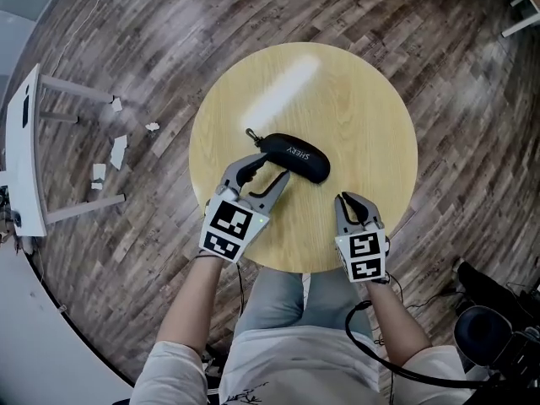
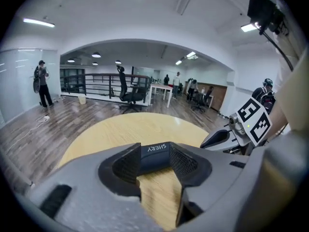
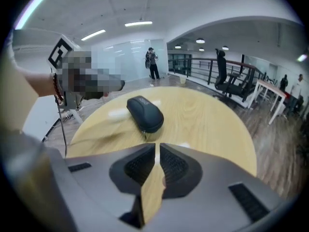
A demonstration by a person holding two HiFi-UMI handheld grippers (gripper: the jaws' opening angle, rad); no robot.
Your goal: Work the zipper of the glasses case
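A black zipped glasses case (image 1: 295, 157) with white print lies near the middle of the round wooden table (image 1: 354, 99). Its zipper pull (image 1: 251, 133) sticks out at the case's left end. My left gripper (image 1: 268, 170) is open, its tips right at the case's near left side. In the left gripper view the case (image 2: 155, 158) shows between the two pads (image 2: 126, 166), and I cannot tell whether they touch it. My right gripper (image 1: 348, 199) hovers over the table's near right part, shut with nothing in it, well short of the case (image 3: 145, 112).
The table edge runs just in front of the person's knees. A white bench (image 1: 25, 150) and paper scraps (image 1: 118, 150) lie on the wood floor to the left. Black gear (image 1: 489, 327) and a cable sit at lower right. People stand far off in the room.
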